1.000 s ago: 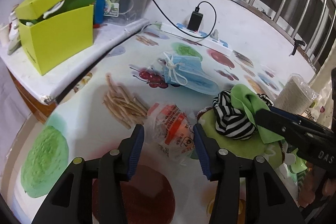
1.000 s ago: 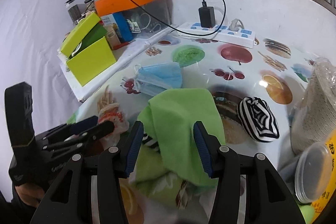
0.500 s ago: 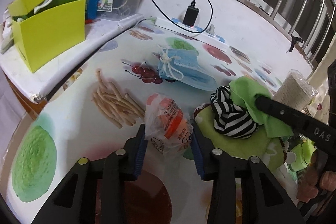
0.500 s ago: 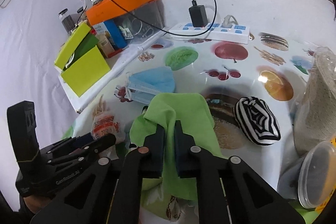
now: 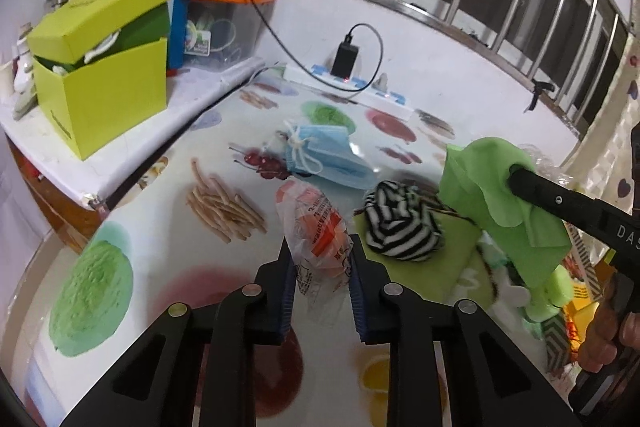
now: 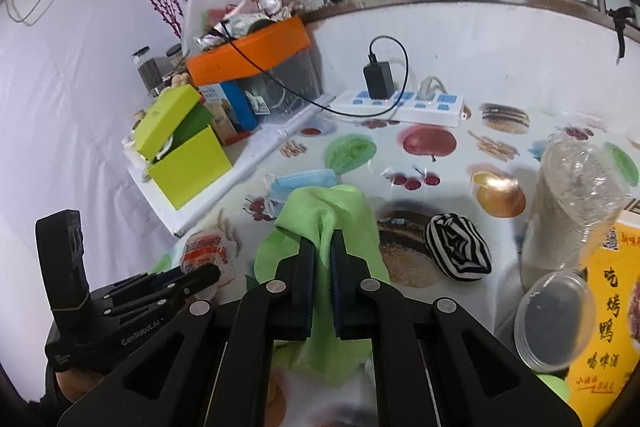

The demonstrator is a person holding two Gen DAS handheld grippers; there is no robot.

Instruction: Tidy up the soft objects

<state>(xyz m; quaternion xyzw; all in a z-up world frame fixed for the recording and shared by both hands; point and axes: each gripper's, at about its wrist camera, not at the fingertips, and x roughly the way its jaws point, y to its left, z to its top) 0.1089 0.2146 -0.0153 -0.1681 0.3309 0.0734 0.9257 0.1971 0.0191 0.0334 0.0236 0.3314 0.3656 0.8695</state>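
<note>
Pinching both loads at once, I have the left gripper [image 5: 321, 267] clamped on the crinkled plastic packet [image 5: 316, 227] with red print, near the front edge of the tabletop [image 5: 168, 227]. Its blue pads [image 5: 289, 285] press in from both sides at the packet's near end, which I judge gives a firm hold on something this slippery. The right gripper [image 6: 321, 259] is squeezed nearly shut on a fold of the green cloth [image 6: 320, 211], raised clear of the tabletop so that the loose ends hang below. I judge that holding it by a bunched ridge keeps it from slipping out.

Just right of the packet, the striped black-and-white sock roll [image 5: 400, 227] lies on a flat green cloth pad [image 5: 460, 251], touching it. It sits between my two loads, so I would watch the hanging cloth for snagging on it. A little farther in, the blue face masks [image 5: 324, 155] lie in a loose bundle mid-table, apart from the packet.

Toward the right edge stand a bagged stack of paper cups [image 6: 568, 199], a clear lidded tub [image 6: 556, 315] and a yellow food box [image 6: 608, 307], crowding that side. On the raised white shelf [image 5: 132, 131] along the left edge, the lime-green box [image 5: 104, 99] stands with its lid propped ajar; it looks a likely bin, though I cannot tell. Along the far edge lies the power strip [image 6: 400, 103] with its charger cable trailing to the orange-lidded bin [image 6: 256, 47].
</note>
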